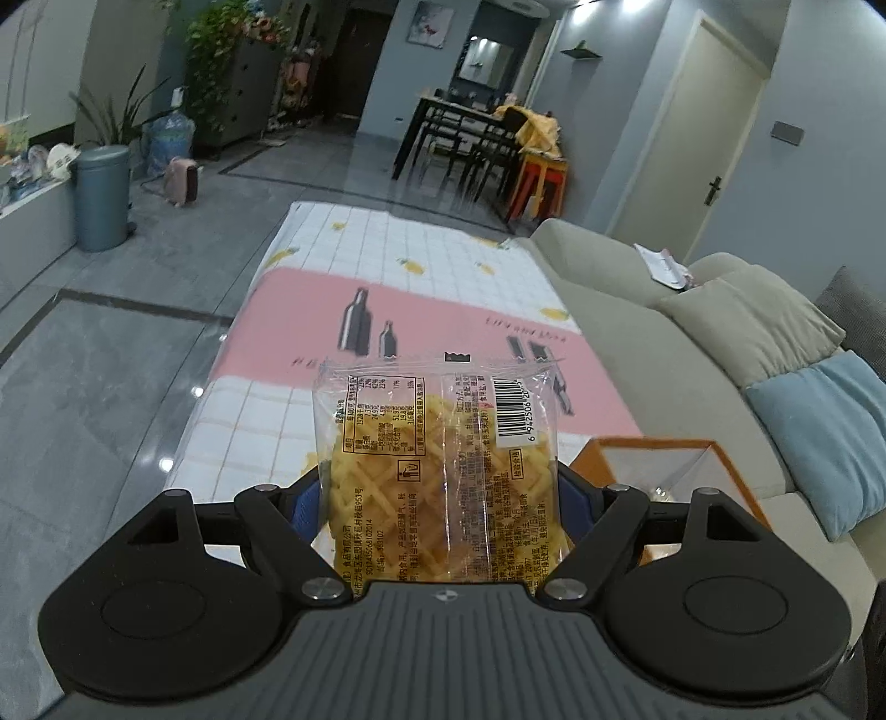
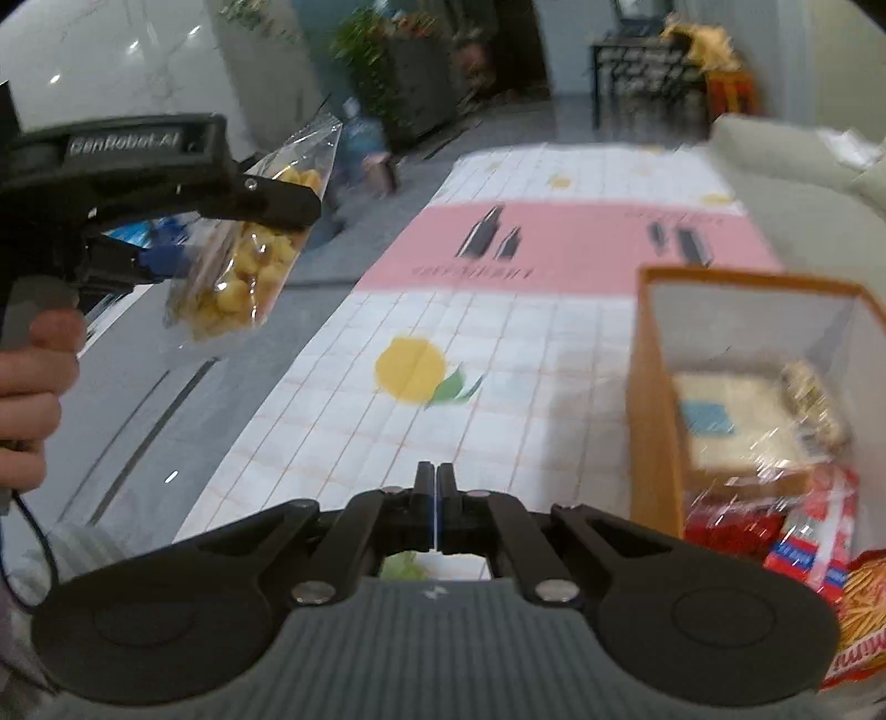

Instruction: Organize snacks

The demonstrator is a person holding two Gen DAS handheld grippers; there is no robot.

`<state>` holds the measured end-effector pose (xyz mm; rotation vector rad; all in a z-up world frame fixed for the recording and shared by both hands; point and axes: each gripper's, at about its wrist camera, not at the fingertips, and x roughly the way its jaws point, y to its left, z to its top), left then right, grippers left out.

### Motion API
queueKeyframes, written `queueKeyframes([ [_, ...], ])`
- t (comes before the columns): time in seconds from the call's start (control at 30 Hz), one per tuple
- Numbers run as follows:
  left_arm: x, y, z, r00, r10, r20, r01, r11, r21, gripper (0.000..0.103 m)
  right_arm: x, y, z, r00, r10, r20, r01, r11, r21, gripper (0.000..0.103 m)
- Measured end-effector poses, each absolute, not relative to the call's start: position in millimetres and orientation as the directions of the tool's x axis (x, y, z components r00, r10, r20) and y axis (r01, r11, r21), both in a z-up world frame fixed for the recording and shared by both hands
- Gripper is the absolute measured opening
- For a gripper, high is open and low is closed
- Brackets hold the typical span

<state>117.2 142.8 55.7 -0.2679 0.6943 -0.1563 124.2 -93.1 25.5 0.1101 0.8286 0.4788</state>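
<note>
The left gripper (image 2: 243, 216) is showing "GenRobot.AI" in raised letters on its black arm; the clear snack bag (image 1: 443, 471) is carrying a barcode beginning "6 942506" and blocks of Chinese print, and a red-orange packet (image 2: 864, 615) is showing "Mimi"

A home living room: a beige sofa (image 1: 653, 332) with cushions beside the cloth-covered table (image 1: 398, 310), a dining table with chairs (image 1: 465, 133), potted plants (image 1: 221, 50), tiled floor.

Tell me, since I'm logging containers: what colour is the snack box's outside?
Orange, white inside: the snack box shows best in the right wrist view.
</note>
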Motion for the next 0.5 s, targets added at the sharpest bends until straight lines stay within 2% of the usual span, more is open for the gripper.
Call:
queueKeyframes([
  [0.07,112.2,151.2,50.6,0.756,-0.237,-0.611,0.033,0.945,-0.325,0.092,124.7,-92.2,17.9,0.519,0.473,-0.712,-0.376,0.874,0.307,0.012],
  [0.13,108.4,159.2,44.4,0.751,-0.246,-0.613,0.016,0.934,-0.356,0.092,125.5,-89.5,8.5,0.494,0.454,-0.742,-0.353,0.884,0.306,0.046],
  [0.23,108.0,167.2,37.6,0.735,-0.253,-0.629,0.004,0.929,-0.369,0.092,120.3,-70.8,-6.1,0.469,0.457,-0.756,-0.428,0.866,0.258,0.061],
  [0.3,108.1,169.3,34.1,0.722,-0.263,-0.640,0.007,0.928,-0.373,0.092,115.3,-54.7,-18.1,0.440,0.484,-0.757,-0.517,0.825,0.227,0.068],
  [0.4,103.4,170.7,33.1,0.720,-0.280,-0.635,0.021,0.923,-0.383,0.092,115.1,-31.2,-40.4,0.440,0.458,-0.773,-0.548,0.818,0.173,0.069],
  [0.5,100.0,171.5,33.9,0.725,-0.284,-0.628,0.031,0.923,-0.383,0.092,122.5,-15.4,-65.3,0.445,0.388,-0.807,-0.505,0.853,0.132,0.070],
])
